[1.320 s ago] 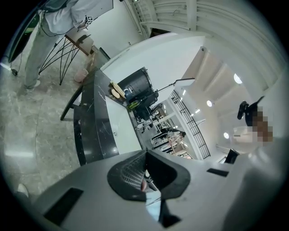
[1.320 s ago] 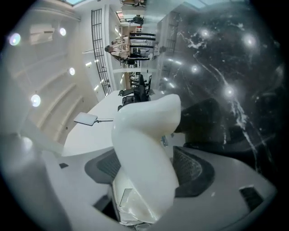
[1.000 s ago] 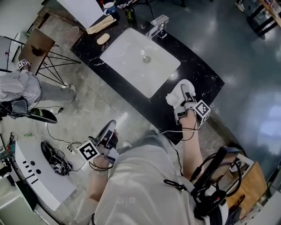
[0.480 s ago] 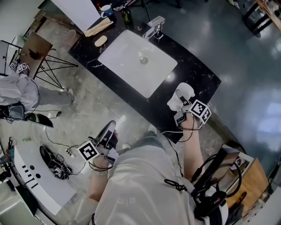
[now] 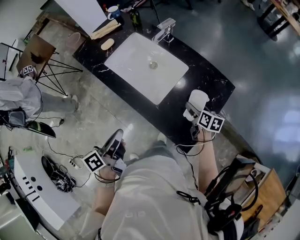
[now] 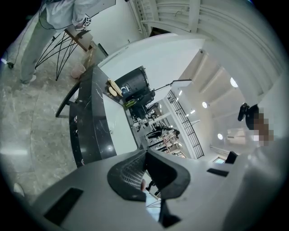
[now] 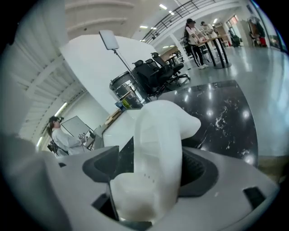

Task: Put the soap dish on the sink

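- The right gripper is clamped on the white soap dish. In the right gripper view the dish fills the gap between the two dark pads and sticks out well past them.
- In the head view the dish sits right of centre, over the right end of the black surface and just to the right of the white sink. Whether it touches the surface cannot be told.
- The left gripper is at lower left of centre, over the pale floor and well apart from the surface. Its jaws meet at the tips in the left gripper view, with nothing between them.
- A faucet stands at the far edge of the sink. A soap bar lies on the surface left of the sink, and a mug stands beyond it near the top edge.
- A person in light clothes is at the left edge.
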Demonstrator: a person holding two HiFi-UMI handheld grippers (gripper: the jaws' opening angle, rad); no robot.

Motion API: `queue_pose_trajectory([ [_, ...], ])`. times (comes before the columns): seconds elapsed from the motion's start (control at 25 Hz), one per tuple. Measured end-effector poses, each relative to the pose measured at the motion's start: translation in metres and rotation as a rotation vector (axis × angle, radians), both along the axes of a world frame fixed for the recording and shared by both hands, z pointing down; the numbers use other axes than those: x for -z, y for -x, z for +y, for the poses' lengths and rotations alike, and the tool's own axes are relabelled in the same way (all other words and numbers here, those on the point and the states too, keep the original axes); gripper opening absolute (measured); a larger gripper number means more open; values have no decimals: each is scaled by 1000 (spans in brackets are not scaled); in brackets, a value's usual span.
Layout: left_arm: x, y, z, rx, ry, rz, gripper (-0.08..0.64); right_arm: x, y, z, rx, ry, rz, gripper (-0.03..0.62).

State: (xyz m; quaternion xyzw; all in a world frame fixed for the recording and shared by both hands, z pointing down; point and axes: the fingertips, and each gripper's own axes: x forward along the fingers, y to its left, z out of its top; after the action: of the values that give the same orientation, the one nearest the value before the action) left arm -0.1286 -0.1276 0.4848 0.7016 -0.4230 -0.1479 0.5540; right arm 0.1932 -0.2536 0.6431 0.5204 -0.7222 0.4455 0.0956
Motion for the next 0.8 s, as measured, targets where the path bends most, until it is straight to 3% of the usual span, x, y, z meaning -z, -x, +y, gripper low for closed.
queue_pose_trajectory([
  [0.52, 0, -2, -2, 5, 2, 5, 6, 11, 1, -2, 154, -84, 310, 379],
  [0.8, -1, -4, -3, -6, 3, 9, 6, 17, -10, 0, 131, -102, 336, 380],
])
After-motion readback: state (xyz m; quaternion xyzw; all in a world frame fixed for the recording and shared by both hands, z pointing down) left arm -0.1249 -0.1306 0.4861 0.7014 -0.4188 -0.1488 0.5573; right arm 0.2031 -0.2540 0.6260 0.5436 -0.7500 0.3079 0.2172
